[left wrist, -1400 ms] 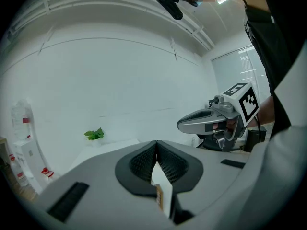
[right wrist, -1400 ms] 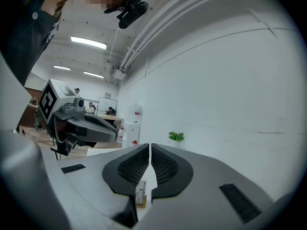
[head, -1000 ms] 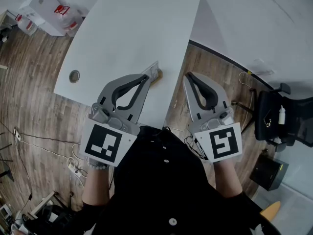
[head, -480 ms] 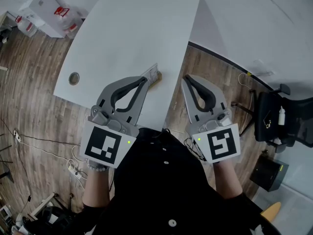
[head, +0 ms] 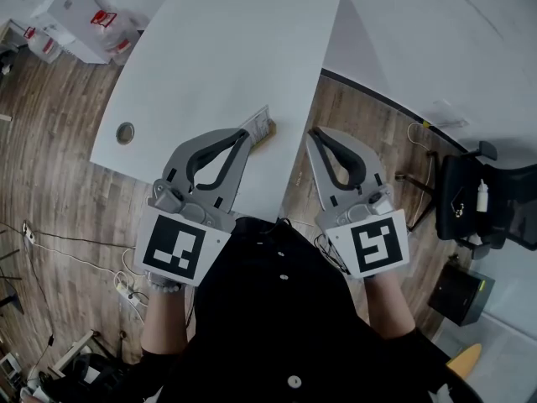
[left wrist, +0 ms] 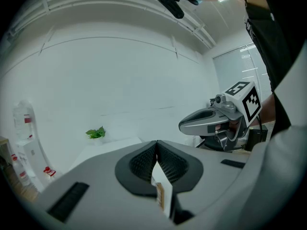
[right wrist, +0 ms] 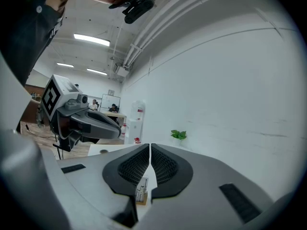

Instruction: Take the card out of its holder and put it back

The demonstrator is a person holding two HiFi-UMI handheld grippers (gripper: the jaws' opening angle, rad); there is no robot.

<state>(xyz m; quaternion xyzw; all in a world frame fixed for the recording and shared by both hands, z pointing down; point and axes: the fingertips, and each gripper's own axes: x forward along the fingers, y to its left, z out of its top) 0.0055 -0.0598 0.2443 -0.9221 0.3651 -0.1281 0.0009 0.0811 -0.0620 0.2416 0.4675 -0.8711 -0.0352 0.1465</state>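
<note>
Simply thin card, wooden holder

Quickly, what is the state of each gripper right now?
Left gripper: closed, holding nothing.
Right gripper: closed, holding nothing.

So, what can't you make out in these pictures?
- Print on the card: too small and blurred, right gripper view.
- Holder: head view, small, partly behind the left gripper.
- Card's lower edge: left gripper view, cut off by that gripper's shut jaws.
</note>
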